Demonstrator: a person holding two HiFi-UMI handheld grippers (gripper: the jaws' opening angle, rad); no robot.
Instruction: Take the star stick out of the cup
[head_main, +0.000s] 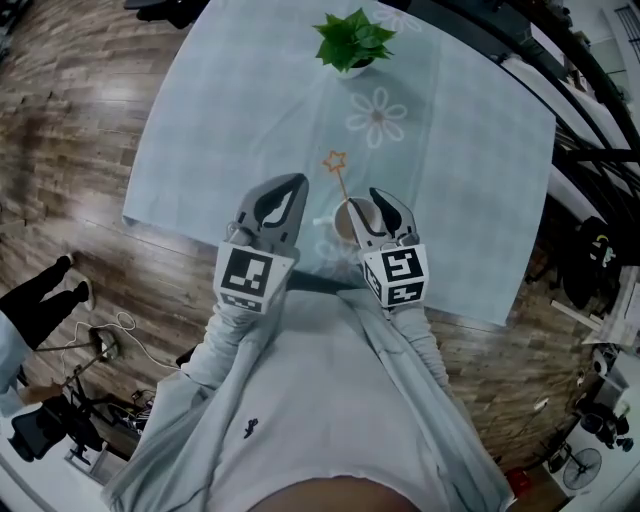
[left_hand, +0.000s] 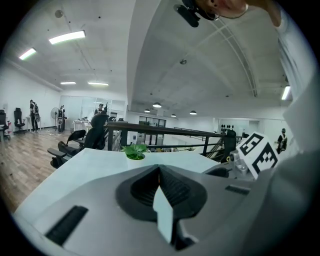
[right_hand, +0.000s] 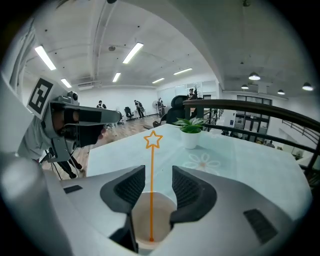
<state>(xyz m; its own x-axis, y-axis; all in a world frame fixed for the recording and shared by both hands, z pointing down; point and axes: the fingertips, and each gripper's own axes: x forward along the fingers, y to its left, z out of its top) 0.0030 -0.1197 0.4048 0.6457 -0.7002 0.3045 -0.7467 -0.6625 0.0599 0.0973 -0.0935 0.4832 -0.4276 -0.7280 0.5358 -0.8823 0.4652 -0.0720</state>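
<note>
An orange stick with an outlined star (head_main: 335, 160) (right_hand: 153, 140) on top stands upright in a pale paper cup (head_main: 343, 220) (right_hand: 150, 217) near the table's front edge. My right gripper (head_main: 390, 205) (right_hand: 153, 174) hangs over the cup, open. The stick's shaft runs up between its dark ribbed pads (right_hand: 131, 186) with a gap on each side. My left gripper (head_main: 292, 182) (left_hand: 159, 169) is held just left of the cup above the cloth, its jaws meeting at the tips with nothing in them.
A light blue cloth with white flower prints covers the table (head_main: 250, 120). A small potted plant (head_main: 352, 42) (left_hand: 134, 151) (right_hand: 190, 131) stands at the far side. Wood floor surrounds the table, with railings at the right and cables at the lower left.
</note>
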